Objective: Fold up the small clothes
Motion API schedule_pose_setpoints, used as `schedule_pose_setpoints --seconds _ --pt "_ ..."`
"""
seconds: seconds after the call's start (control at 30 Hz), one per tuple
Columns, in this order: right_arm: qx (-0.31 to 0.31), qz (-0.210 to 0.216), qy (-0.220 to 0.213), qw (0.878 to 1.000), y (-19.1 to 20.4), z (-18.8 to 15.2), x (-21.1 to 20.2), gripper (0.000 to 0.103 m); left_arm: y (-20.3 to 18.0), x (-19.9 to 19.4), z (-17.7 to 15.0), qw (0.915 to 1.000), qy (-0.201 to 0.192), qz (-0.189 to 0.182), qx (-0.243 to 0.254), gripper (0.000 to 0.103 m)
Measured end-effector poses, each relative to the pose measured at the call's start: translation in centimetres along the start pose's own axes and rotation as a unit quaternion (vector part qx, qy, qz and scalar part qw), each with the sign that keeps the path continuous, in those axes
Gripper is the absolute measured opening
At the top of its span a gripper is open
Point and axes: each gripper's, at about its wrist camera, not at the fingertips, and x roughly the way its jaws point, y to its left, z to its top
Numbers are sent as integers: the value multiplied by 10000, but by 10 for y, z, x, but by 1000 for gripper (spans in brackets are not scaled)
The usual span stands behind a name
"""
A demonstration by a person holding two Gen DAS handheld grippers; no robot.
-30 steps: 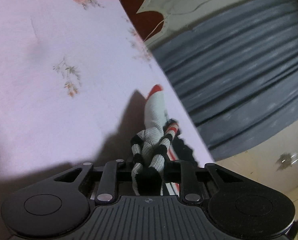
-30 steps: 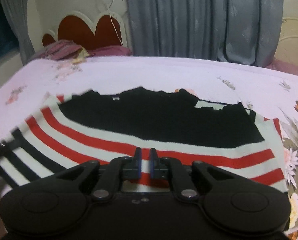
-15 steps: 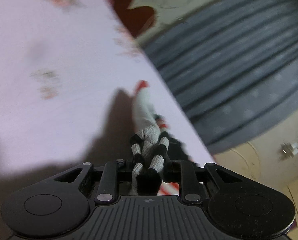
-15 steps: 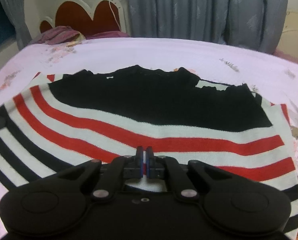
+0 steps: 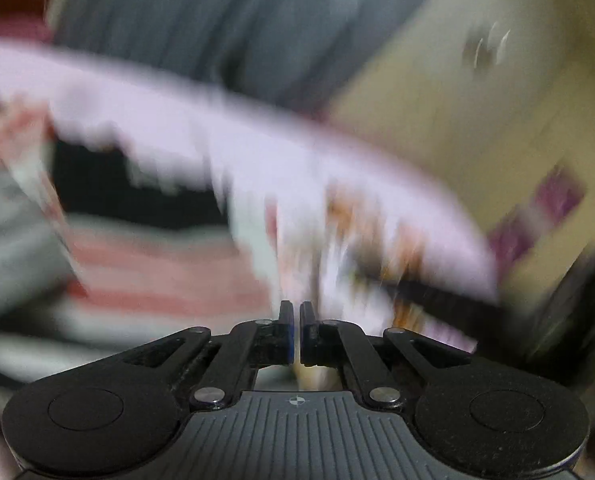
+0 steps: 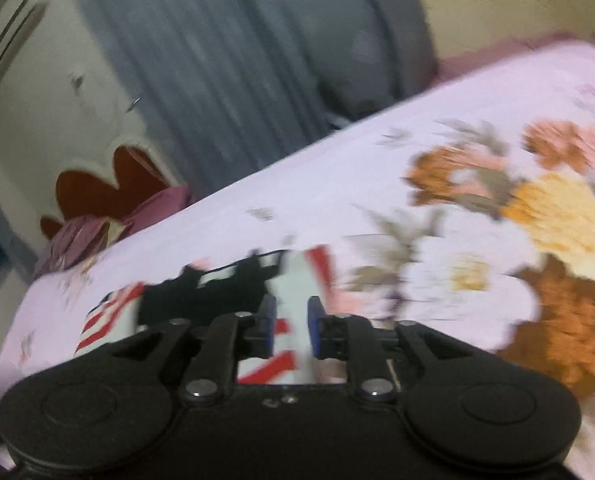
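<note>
Striped red, white and black knit garment [image 6: 217, 300] is lying at twelve o'clock of your right gripper [image 6: 292, 326], whose jaws, just opening, are pinching nothing; your left gripper [image 5: 296, 330] is sitting closed, empty.

A bed [image 6: 337, 184] in a pale lilac floral sheet carries the striped sweater [image 6: 201, 296], lying flat below the purple pillows [image 6: 97, 232] by the headboard [image 6: 97, 188]
</note>
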Motion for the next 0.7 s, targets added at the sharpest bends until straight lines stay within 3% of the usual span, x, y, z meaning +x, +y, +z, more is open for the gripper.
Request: schedule_pose_setpoints --seconds 0.03,0.13,0.23,0.27,0.33,0.47,0.5,0.57,0.6,0.63,0.7 --pt "60 -2 24 10000 -10 2 -5 28 1 -7 -11 9999 -129 29 -51 0" --pt "-80 48 37 9999 -24 0 -16 34 28 -44 -18 9941 -696 832 73 0" --pt "-56 173 190 9997 -23 -9 -9 34 65 -73 -13 9771 -950 1878 297 0" --pt "-65 133 228 9996 -19 -15 -6 34 80 -82 -9 9746 -957 2015 209 0" --pt "17 275 373 9989 -13 -25 4 37 98 -104 -6 9760 -1074 1888 -155 0" --pt "-212 446 745 9960 14 -44 20 43 94 -132 -9 9700 -1478 1929 79 2" --pt "-225 534 839 9948 22 -47 24 43 90 -137 -13 9653 -1578 2059 286 10" --pt "-362 685 954 9924 38 -52 27 43 70 -122 -20 9522 -1578 2454 902 40" --pt "-463 734 981 9914 47 -54 29 43 64 -120 -21 9444 -1630 2614 1150 61" --pt "-516 768 1002 9907 51 -55 31 43 55 -111 -20 9347 -1706 2741 1483 68" --pt "-539 829 1028 9898 61 -55 34 43 43 -96 -14 9248 -1452 2847 2062 69"
